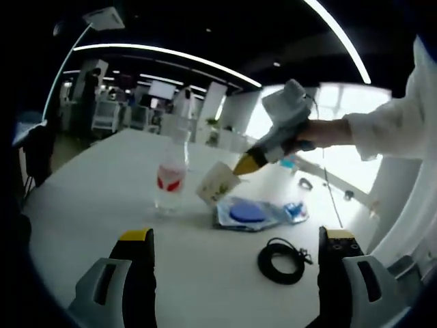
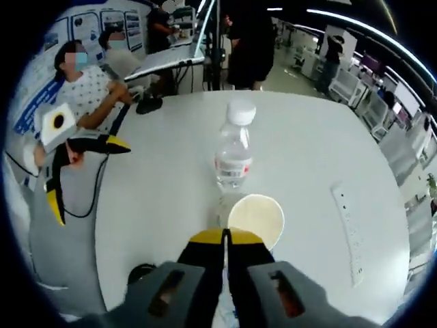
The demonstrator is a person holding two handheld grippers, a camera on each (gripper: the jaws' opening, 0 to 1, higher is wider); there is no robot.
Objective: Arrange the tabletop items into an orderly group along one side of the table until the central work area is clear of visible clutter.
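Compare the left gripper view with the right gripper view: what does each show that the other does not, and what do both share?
Left gripper view alone: a coiled black cable and a blue disc on a plastic packet lying on the table.

Right gripper view alone: a white power strip and a seated person in a patterned top.

Both: the water bottle and the paper cup, held tilted beside it by the shut right hand-held gripper. The left hand-held gripper is open.

A white table (image 1: 89, 205) is carrying a clear water bottle (image 1: 172, 176) standing upright, a blue plastic-wrapped pack (image 1: 249, 214) lying flat beside it, and a coiled black cable (image 1: 281, 260); a white power strip (image 2: 347, 232) is lying near one edge
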